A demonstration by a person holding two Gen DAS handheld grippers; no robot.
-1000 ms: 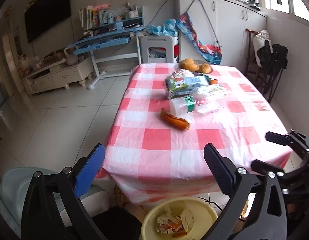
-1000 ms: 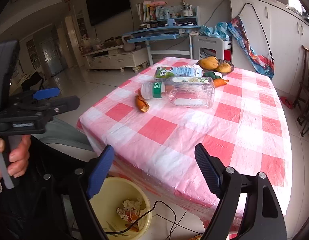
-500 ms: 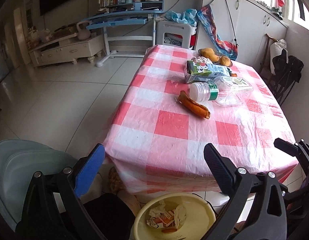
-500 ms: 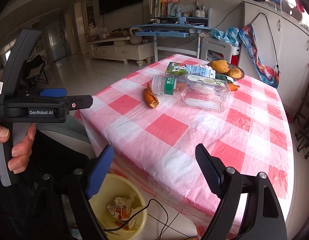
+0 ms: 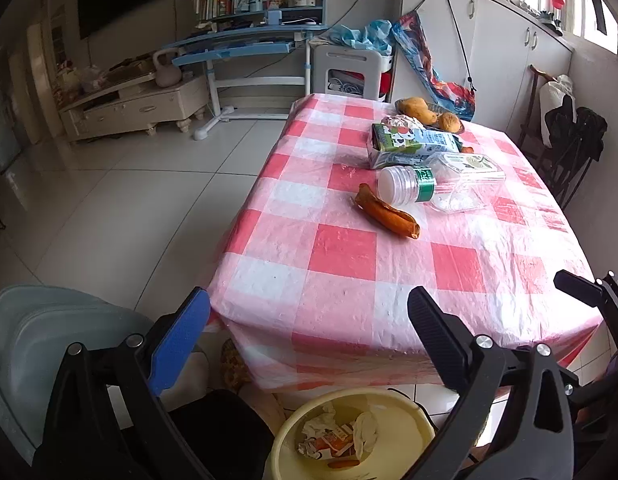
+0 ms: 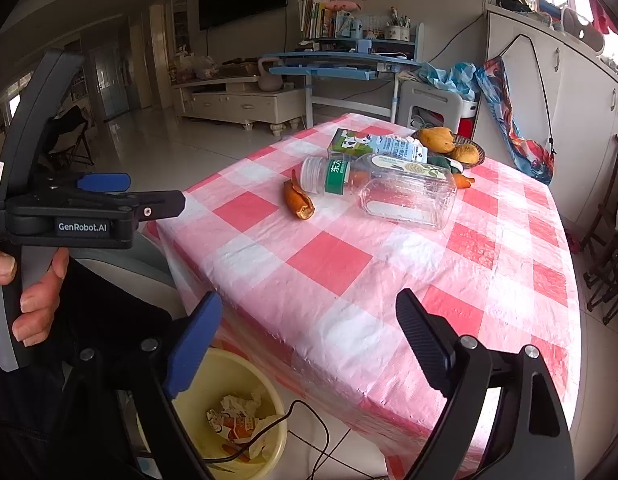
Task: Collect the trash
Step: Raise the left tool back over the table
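On the red-and-white checked table lie an orange peel (image 5: 389,212) (image 6: 299,202), a clear plastic bottle (image 5: 449,186) (image 6: 389,192) on its side and a milk carton (image 5: 409,146) (image 6: 373,146). Below the table's near edge stands a yellow bin (image 5: 285,432) (image 6: 277,432) holding crumpled paper and a wrapper (image 5: 337,436). My left gripper (image 5: 309,296) hangs open over the table's near corner, above the bin, with nothing between its fingers. My right gripper (image 6: 309,298) is beside it over the table edge, its jaws opening and empty. A hand (image 6: 33,292) grips the left gripper's handle.
A dish of fruit (image 5: 429,114) sits at the table's far end. A grey chair (image 5: 41,340) is at the near left, dark folding chairs (image 5: 569,152) at the right. A black cable (image 6: 309,420) trails over the bin's rim. A blue desk (image 5: 249,44) stands beyond open floor.
My left gripper has sunk a little and both wrists have rolled slightly, so the table sits differently in each view. The things on the table have not moved.
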